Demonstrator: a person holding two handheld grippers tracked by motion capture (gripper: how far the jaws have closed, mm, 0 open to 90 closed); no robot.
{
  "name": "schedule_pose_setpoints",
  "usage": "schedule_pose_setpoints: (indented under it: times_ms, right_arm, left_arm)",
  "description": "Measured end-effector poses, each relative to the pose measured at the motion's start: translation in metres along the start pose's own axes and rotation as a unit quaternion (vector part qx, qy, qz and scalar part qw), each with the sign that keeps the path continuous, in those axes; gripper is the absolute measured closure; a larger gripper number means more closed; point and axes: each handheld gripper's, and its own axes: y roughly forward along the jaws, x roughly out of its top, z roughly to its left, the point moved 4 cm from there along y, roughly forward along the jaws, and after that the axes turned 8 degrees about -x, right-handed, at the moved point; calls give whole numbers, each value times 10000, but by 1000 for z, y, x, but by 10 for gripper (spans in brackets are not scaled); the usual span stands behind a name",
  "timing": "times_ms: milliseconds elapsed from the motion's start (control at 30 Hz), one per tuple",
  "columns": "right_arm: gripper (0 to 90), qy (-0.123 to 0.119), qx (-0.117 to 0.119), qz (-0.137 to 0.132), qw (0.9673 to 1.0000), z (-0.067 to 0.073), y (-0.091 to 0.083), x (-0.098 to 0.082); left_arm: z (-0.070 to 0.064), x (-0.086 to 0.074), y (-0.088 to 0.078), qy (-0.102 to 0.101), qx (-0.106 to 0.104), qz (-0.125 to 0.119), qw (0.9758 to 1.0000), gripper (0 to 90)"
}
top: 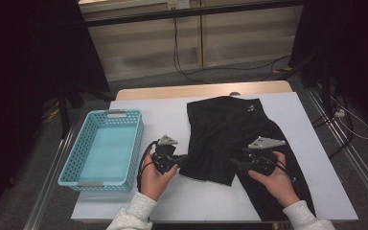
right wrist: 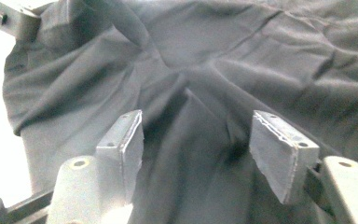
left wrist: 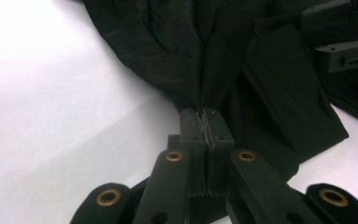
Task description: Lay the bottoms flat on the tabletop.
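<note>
Item: black garment (top: 230, 136), spread with folds and creases over the centre and right of the white sheet (top: 172, 117) covering the table; one part runs down toward the lower right of the high view. Left gripper (top: 181, 161), held in the person's left hand (top: 155, 179) at lower centre-left of the high view: jaws pressed together on the garment's left edge; in the left gripper view the fabric (left wrist: 223, 65) bunches and fans upward from the closed pads (left wrist: 206, 122) at frame centre. Right gripper (top: 235, 164), held in the right hand (top: 275, 179) at lower centre-right of the high view, over the garment: jaws apart at a middling gap, nothing pinched; in the right gripper view the two pads (right wrist: 121, 140) stand either side of wrinkled cloth (right wrist: 200, 84) lying beneath and beyond them. Turquoise perforated basket (top: 129, 143), left of the frame on the sheet, just beside the left gripper, apart from the garment. Cables (top: 182, 57) on the floor at upper centre.
</note>
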Motion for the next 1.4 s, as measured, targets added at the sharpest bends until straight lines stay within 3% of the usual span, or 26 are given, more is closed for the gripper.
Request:
schedule_pose_setpoints:
  times_ms: [167, 400, 600, 700, 733, 800, 867, 1033, 1167, 1300, 1400]
  right_arm:
    - [452, 2, 185, -69, 9998, 10, 4, 8]
    - [468, -5, 341, -106, 9994, 19, 10, 16]
    - [467, -64, 411, 14, 9991, 24, 16, 13]
    - [647, -281, 453, 52, 9986, 26, 20, 10]
    - [662, -286, 430, 83, 9986, 25, 22, 9]
    - [809, -285, 553, 99, 9980, 25, 24, 7]
    - [871, -288, 570, 63, 9979, 24, 25, 6]
    - [891, -251, 589, -28, 9979, 23, 22, 8]
    - [892, -238, 621, -89, 9977, 22, 18, 8]
    - [892, -229, 673, -153, 9974, 22, 13, 9]
    - [892, -243, 700, -174, 9971, 23, 10, 8]
  left_arm:
    - [2, -2, -3, -48, 29, -49, 10000, 886]
    - [8, -4, -5, -155, 75, -67, 9998, 883]
    - [15, -5, -9, -271, 102, -91, 9995, 881]
    - [19, -6, -12, -370, 173, -122, 9991, 874]
    - [21, -6, -14, -394, 206, -153, 9989, 873]
    - [24, -6, -16, -421, 248, -188, 9986, 861]
    - [25, -6, -15, -363, 213, -200, 9989, 766]
    - [21, -1, -8, -156, 93, -221, 9996, 534]
    - [19, 0, 0, -62, 90, -225, 9997, 483]
    - [17, -2, 11, 13, 32, -117, 9999, 550]
    - [15, -4, 17, -90, -51, -82, 9999, 664]
